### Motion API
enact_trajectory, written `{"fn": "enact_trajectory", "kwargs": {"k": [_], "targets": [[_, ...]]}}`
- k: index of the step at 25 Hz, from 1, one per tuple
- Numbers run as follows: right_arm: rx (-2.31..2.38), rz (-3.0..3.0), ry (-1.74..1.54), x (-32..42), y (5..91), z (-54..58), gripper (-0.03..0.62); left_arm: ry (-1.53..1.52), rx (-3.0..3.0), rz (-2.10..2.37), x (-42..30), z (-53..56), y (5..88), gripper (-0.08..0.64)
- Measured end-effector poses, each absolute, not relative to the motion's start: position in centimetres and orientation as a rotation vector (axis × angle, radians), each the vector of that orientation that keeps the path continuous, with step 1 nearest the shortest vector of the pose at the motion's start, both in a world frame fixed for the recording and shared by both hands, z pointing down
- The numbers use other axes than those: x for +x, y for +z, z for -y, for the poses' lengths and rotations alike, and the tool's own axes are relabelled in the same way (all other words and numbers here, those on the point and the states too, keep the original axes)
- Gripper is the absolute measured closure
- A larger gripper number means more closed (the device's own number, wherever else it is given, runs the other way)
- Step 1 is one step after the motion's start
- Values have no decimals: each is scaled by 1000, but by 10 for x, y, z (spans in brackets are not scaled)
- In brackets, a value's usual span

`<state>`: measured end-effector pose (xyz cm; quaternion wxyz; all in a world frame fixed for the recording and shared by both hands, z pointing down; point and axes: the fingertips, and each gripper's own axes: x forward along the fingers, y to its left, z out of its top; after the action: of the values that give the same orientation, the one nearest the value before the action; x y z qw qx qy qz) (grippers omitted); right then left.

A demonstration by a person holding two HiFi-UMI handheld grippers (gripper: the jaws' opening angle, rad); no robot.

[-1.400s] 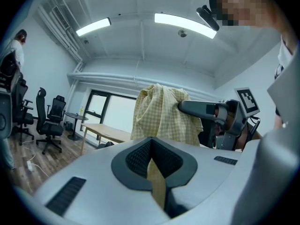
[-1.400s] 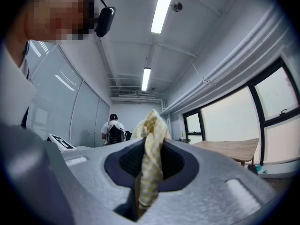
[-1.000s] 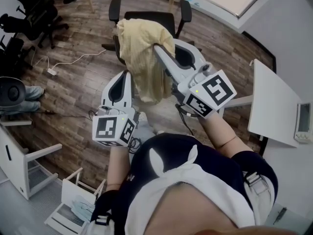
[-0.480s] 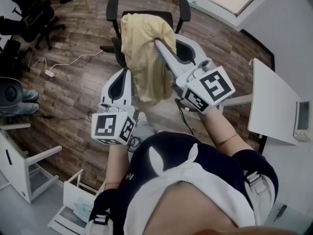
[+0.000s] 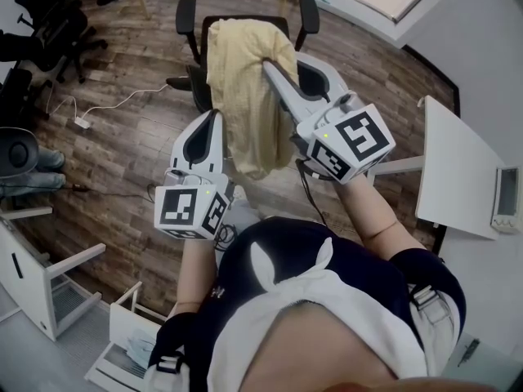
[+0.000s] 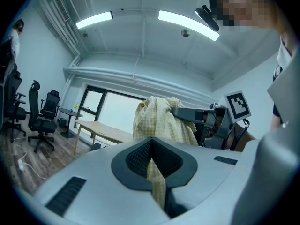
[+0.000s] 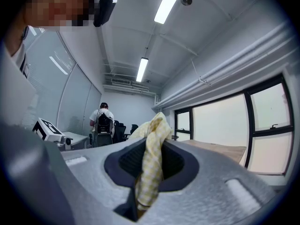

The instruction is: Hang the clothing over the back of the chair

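Head view: yellow clothing (image 5: 241, 96) hangs between 2 grippers, chair (image 5: 189, 15) just beyond.
Left gripper (image 5: 214, 119): jaws pinching clothing's edge.
Right gripper (image 5: 266, 64): jaws pinching clothing's fold.

At 12 o'clock I find the black office chair (image 5: 187, 19), armrests spread, barring the way. A white desk (image 5: 456, 170) closes 3 o'clock. Parked office chairs (image 5: 45, 31) crowd 10 o'clock. Wood floor (image 5: 122, 166) at 9 o'clock gives passage.
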<state>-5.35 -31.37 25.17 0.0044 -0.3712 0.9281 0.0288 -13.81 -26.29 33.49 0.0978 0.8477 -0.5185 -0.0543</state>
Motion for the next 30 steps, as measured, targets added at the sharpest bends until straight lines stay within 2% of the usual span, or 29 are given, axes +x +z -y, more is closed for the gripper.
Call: {"fn": "enact_trajectory", "kwargs": {"k": [30], "targets": [[-1325, -3025, -24, -54, 292, 383, 532, -116, 2508, 1476, -141, 316, 337, 555]]}}
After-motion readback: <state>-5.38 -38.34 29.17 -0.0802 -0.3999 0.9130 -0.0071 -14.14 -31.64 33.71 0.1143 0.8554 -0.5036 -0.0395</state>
